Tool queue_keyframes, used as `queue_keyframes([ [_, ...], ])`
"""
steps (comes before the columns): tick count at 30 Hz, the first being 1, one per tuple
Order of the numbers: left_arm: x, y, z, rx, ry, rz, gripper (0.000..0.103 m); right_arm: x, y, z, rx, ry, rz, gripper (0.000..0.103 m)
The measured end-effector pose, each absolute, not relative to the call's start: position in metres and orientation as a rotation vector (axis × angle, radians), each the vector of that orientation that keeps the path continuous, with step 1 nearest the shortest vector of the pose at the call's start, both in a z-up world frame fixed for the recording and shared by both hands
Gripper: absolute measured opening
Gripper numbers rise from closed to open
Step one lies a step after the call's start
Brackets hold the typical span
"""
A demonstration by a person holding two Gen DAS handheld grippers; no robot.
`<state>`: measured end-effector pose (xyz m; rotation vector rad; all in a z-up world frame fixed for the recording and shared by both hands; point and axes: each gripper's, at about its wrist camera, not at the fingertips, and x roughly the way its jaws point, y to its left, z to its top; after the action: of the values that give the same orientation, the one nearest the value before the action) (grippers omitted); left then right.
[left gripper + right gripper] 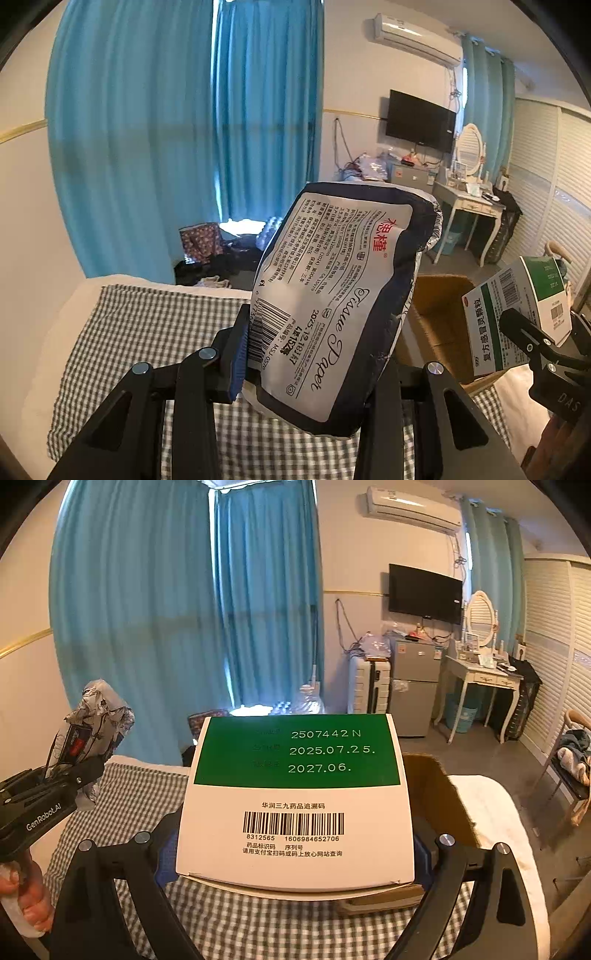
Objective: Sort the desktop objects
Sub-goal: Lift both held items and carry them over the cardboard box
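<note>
The tissue paper pack [332,306], a soft dark-edged packet with a white printed panel and barcode, is held clear above the checked cloth [140,325], tilted with its upper end leaning toward the right of the left wrist view; the left gripper [314,369] is clamped on its lower end, jaws partly closed, the blue pad [238,365] of one finger pressing into the packet's side; in the right wrist view the same pack [96,720] appears crumpled at the far left, above a hand [26,893] grasping the gripper handle; the medicine box [295,801], white with a green band, printed dates and a barcode, is raised off the cloth and gripped at its two sides by the right gripper [295,860], jaws set wide against the box; seen from the left wrist, that box [517,314] sits at the right edge, well apart from the pack; an open cardboard box [439,306] rests on the bed beyond and between the two held items; further back stand blue curtains [184,129], a wall-mounted television [421,122], an air conditioner [417,37], a white dressing table [469,206] with an oval mirror and a small grey fridge [413,686].
</note>
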<state>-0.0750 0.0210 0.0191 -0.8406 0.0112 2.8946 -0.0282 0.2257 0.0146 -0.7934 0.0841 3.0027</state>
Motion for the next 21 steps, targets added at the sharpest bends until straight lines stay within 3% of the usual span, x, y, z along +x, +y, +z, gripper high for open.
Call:
queue_keyframes([
  [21,-0.098,0.146,0.01,-0.839,0.06,2.725,0.037,-0.039,0.34,0.013,-0.793,0.111,2.838,0.093],
])
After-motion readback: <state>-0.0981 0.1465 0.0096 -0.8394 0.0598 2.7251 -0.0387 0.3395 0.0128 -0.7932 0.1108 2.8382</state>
